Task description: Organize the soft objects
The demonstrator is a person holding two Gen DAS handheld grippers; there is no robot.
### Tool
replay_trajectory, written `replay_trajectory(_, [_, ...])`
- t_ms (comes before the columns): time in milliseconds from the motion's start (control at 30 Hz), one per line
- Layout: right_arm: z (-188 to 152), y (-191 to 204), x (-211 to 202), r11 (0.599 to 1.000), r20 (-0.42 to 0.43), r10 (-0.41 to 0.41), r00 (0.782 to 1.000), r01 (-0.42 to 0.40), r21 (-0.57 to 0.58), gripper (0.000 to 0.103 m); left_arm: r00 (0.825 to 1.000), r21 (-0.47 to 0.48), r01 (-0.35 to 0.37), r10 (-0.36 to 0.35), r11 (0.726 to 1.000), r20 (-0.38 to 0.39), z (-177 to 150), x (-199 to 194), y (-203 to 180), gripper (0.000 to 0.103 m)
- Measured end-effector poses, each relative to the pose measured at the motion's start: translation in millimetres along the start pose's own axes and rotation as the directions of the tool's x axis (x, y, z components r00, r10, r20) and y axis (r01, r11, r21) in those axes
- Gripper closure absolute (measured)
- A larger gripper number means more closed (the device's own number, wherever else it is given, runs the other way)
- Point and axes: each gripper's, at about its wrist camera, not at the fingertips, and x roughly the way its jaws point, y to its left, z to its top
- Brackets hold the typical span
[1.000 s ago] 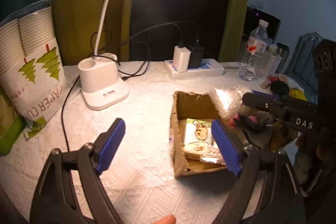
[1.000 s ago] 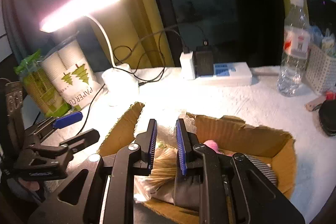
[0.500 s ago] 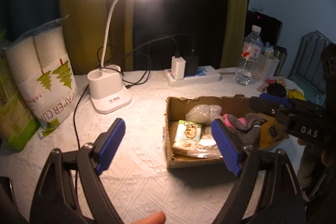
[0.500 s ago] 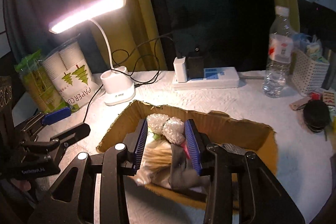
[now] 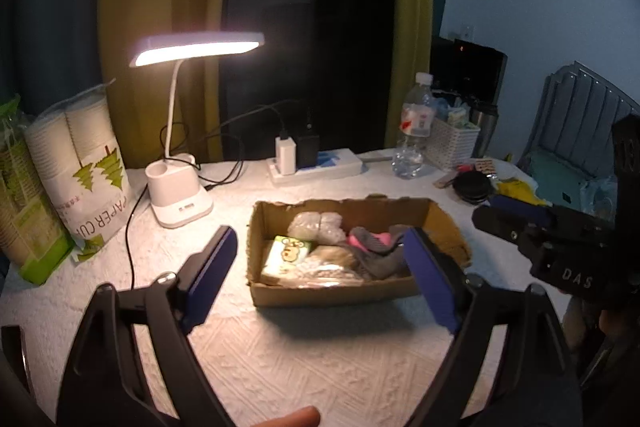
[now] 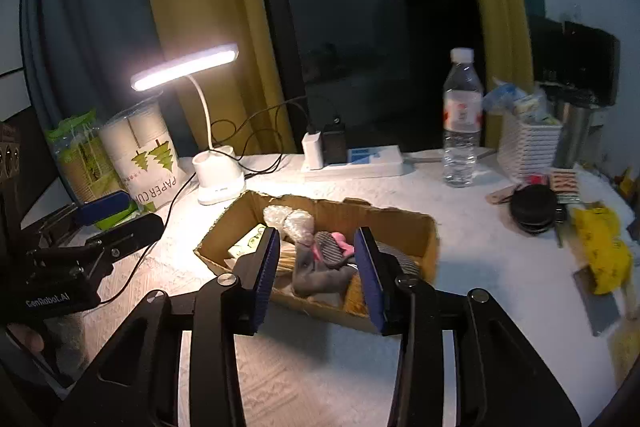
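Observation:
A shallow cardboard box (image 5: pixel 332 293) (image 6: pixel 404 223) sits mid-table. It holds grey socks with pink toes (image 5: pixel 376 247) (image 6: pixel 320 267), two bubble-wrap bundles (image 5: pixel 316 225) (image 6: pixel 290 221), a cartoon tissue pack (image 5: pixel 288 255) and a clear bag of beige material (image 5: pixel 328 265). My left gripper (image 5: pixel 320 277) is open and empty, held back above the box's near side. My right gripper (image 6: pixel 318 273) is open and empty, above the box's near edge; in the left wrist view its body (image 5: pixel 560 243) shows at the right.
A lit desk lamp (image 5: pixel 180 183), a paper cup sleeve (image 5: pixel 84 167), a power strip with chargers (image 5: pixel 312 163), a water bottle (image 6: pixel 460 131), a white basket (image 6: pixel 528 147), a black round case (image 6: pixel 534 203) and a yellow bag (image 6: pixel 604 247) stand around the box on the white cloth.
Both grippers pulled back and up from the box. My right gripper opened from nearly shut over the items to wide open, leaving the socks and bags in the box.

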Motion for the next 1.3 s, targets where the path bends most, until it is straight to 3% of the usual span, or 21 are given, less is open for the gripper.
replay_trajectory(100, [-3,-1,-20,1.000,0.025,-0.012,1.000,0.012,-0.001,0.051,1.000,0.011,0.006,-0.006,1.000,0.019,1,-17,-11,0.016])
replay_trajectory(400, [-3,7,-83,0.998,0.110,-0.059,0.992,0.061,-0.021,0.049,0.995,0.042,-0.003,-0.001,0.999,0.098,8,-66,-32,0.016])
replay_trajectory(533, [-1,15,-116,0.995,0.165,-0.081,0.983,0.088,-0.036,0.040,0.989,0.057,-0.004,-0.004,0.998,0.146,15,-89,-39,0.016])
replay_trajectory(700, [0,22,-144,0.994,0.208,-0.089,0.974,0.101,-0.048,0.039,0.982,0.054,-0.008,-0.003,0.999,0.187,20,-113,-43,0.016])
replay_trajectory(1300, [-1,24,-165,0.992,0.231,-0.098,0.968,0.114,-0.056,0.039,0.974,0.054,-0.008,-0.005,0.999,0.225,22,-137,-48,0.016])
